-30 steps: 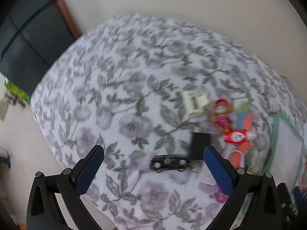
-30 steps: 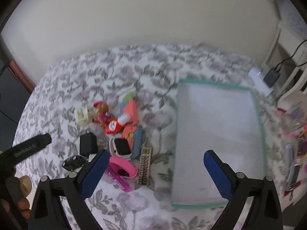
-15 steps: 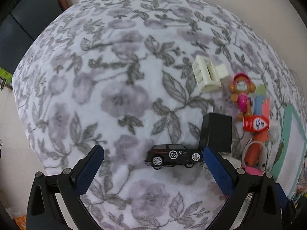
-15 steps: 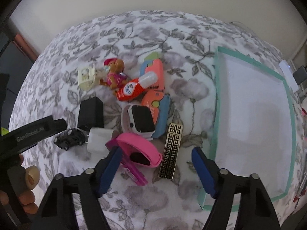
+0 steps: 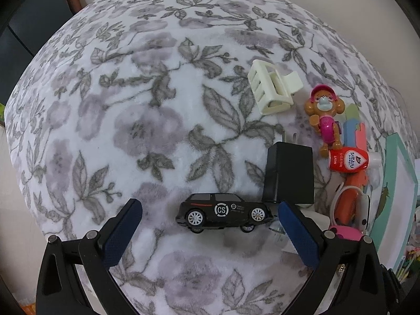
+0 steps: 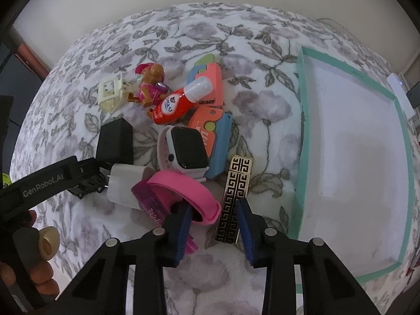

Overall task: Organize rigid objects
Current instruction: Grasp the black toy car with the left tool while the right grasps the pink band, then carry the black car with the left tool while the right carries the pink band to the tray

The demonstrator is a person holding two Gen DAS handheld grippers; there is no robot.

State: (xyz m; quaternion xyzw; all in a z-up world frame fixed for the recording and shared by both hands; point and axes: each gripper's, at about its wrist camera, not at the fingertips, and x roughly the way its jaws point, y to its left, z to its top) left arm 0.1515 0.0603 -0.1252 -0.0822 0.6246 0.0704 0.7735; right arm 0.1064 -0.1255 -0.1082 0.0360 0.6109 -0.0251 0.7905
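Note:
In the left wrist view a black toy car (image 5: 223, 214) lies on the floral blanket between the wide-open fingers of my left gripper (image 5: 208, 207), with neither pad pressing on it. In the right wrist view my right gripper (image 6: 214, 208) points down with its jaws closing. The end of a pink band (image 6: 183, 191) and a gold-and-black patterned bar (image 6: 235, 191) sit between them. I see no firm press on either. The left gripper's finger (image 6: 52, 181) reaches in over the car from the left.
A teal-rimmed white tray (image 6: 300, 136) lies to the right. Piled beside it are a smartwatch (image 6: 186, 149), a red bottle (image 6: 178, 102), an orange-and-blue toy (image 6: 210, 120), a dog figure (image 6: 151, 86), a cream claw clip (image 6: 110, 95), and black (image 6: 115, 139) and white (image 6: 126, 183) chargers.
Both grippers have come down close to the blanket. The left now straddles the car. The right's jaws have narrowed from wide open to a small gap over the band and bar.

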